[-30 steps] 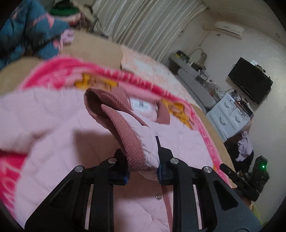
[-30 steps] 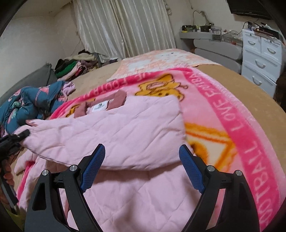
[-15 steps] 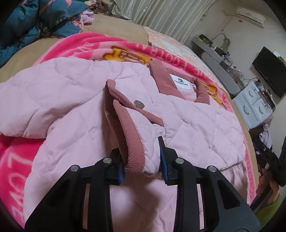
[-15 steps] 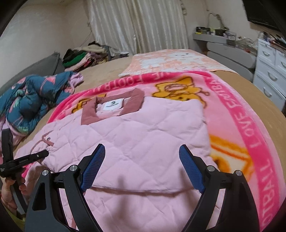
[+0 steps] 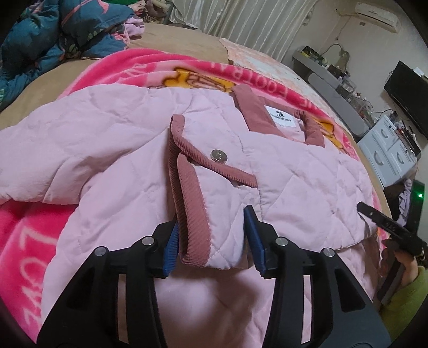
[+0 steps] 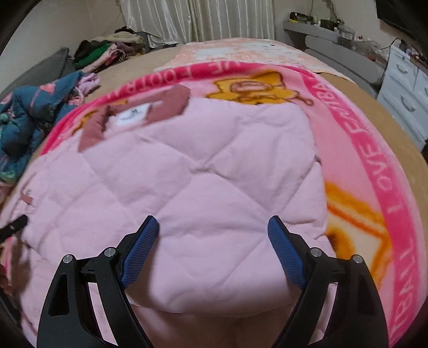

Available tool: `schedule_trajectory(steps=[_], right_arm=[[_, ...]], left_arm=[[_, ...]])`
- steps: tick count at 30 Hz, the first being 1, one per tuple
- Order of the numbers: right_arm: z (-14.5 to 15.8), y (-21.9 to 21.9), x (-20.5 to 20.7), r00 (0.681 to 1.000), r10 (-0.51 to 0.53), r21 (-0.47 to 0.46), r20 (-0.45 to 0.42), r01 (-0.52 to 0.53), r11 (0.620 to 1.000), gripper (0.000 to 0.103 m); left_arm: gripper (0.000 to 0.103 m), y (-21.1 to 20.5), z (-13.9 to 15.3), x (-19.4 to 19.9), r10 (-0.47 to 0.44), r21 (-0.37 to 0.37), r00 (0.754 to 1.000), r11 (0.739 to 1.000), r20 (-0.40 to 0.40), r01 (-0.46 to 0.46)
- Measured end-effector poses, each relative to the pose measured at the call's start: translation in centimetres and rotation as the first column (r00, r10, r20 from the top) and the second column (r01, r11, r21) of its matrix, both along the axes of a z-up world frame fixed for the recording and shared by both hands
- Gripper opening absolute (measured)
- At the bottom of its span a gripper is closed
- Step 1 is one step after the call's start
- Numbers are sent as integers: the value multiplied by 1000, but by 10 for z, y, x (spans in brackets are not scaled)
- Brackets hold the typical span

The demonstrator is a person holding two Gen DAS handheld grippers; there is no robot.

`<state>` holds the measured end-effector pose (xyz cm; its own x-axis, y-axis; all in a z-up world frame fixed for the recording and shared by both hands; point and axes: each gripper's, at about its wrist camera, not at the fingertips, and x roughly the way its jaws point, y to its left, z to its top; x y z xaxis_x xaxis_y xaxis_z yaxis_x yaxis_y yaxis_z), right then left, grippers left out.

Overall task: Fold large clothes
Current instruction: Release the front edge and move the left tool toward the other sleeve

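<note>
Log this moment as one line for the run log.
step: folding sleeve over jacket | left gripper: around cuff, grip unclear | right gripper: open above jacket | jacket on blanket

A tan bed point(image 6: 374, 112) fills the room. Pale curtains point(image 6: 198, 18) hang behind it. White drawers point(image 5: 388, 150) stand beside a grey shelf point(image 5: 321, 77), under a dark TV point(image 5: 406, 93) and an air conditioner point(image 5: 377, 12).

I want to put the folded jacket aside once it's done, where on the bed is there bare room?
The tan bedcover is bare between the pink blanket's right border and the white drawers. Another bare tan strip lies between the blanket's far edge and the clothes pile. The left is crowded by the blue floral bundle; the pink jacket covers the middle.
</note>
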<state>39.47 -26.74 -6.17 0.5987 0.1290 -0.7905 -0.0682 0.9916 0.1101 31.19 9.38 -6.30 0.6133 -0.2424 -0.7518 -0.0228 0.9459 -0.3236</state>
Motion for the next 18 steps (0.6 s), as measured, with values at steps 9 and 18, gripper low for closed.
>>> schedule_trajectory(steps=[9,18], right_arm=[[-1,0,-13,999,-16,3,37,16,1000,87],[15,6,-33,998,-14,90,66,8,996,96]], left_arm=[[45,-3,4,-8,12,38,1000,999,1,-13],[65,-6,12,-16,15,63,1000,998,3,-16]])
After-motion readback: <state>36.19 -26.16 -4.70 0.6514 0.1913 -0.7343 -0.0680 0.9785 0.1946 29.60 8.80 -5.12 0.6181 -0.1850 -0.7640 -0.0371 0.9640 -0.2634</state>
